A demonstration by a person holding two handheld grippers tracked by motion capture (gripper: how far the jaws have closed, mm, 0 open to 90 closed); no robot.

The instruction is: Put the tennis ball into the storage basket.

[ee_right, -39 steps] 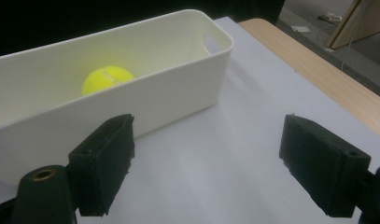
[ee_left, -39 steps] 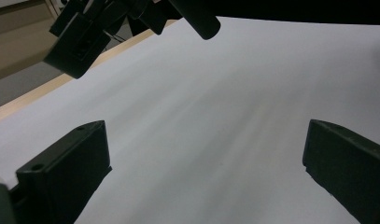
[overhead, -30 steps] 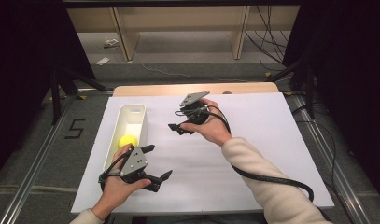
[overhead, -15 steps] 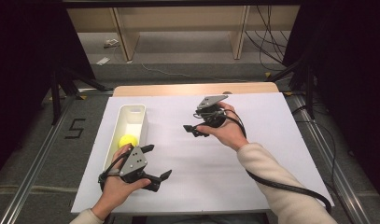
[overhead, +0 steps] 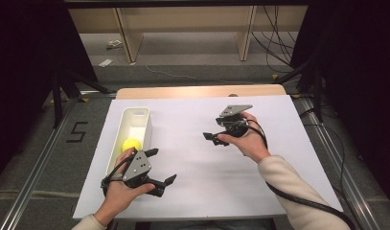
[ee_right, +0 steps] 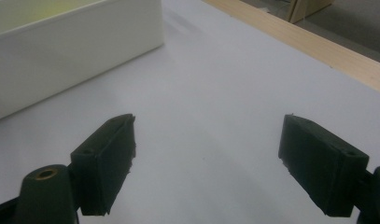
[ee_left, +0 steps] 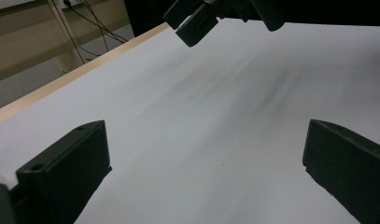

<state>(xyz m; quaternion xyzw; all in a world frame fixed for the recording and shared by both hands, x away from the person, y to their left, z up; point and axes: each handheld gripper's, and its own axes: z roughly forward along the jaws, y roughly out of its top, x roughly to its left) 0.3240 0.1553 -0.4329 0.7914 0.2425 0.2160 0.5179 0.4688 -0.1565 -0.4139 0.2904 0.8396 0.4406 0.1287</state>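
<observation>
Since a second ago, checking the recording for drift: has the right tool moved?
Yes. In the high view the right tool has shifted to the right, farther from the white bin, which stayed put.

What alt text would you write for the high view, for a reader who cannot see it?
A person's two hands each hold an open black two-jaw gripper, the left gripper and right gripper, above a white paper-covered table. A small yellow ball lies inside a long white plastic tray beside the left one.
</observation>
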